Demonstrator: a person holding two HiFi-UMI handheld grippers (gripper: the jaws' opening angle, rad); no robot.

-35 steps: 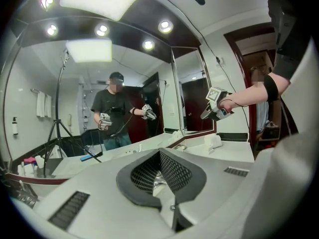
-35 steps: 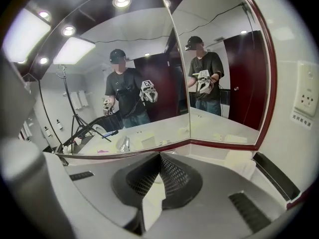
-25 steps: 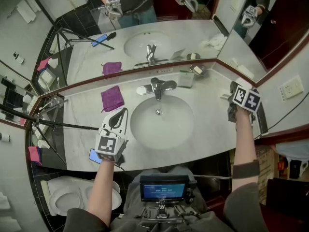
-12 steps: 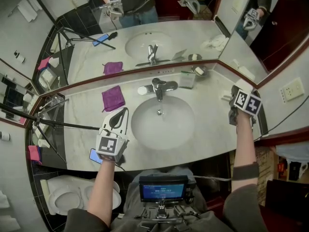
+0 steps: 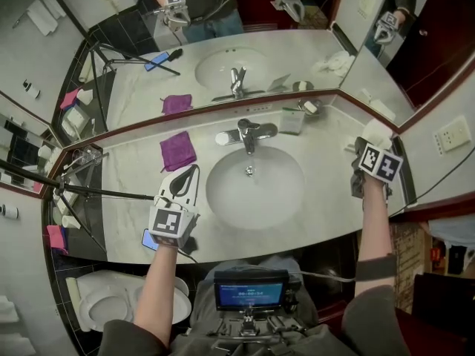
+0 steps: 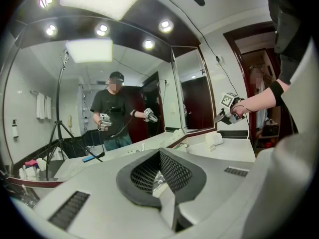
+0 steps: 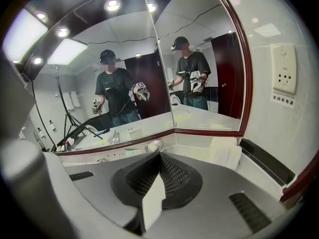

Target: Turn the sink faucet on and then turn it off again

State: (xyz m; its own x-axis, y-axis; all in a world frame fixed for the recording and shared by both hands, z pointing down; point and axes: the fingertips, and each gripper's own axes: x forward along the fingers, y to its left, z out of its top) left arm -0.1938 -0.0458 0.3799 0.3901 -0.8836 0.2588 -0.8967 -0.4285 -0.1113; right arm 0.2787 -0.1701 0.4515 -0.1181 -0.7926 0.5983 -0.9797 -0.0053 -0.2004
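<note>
The chrome faucet [image 5: 249, 133] stands behind the oval sink basin [image 5: 223, 199] in the head view; no water shows. My left gripper [image 5: 189, 172] hovers over the counter left of the basin, jaws shut and empty, its tip [image 6: 159, 153] aimed towards the mirror. My right gripper [image 5: 361, 156] is at the counter's far right end, well clear of the faucet, jaws shut with nothing between them. In the right gripper view its tip [image 7: 159, 156] points at the mirror corner. Neither gripper touches the faucet.
A purple cloth [image 5: 178, 150] lies left of the faucet, a soap dish [image 5: 308, 107] and a small box [image 5: 291, 122] to its right. Folded white towels [image 7: 225, 153] sit in the right corner. A tripod [image 5: 89, 193] and a blue phone [image 5: 148, 238] are at the left.
My right gripper has drifted a little lower and nearer at the counter's right end. The left gripper has stayed put, and both remain shut.
</note>
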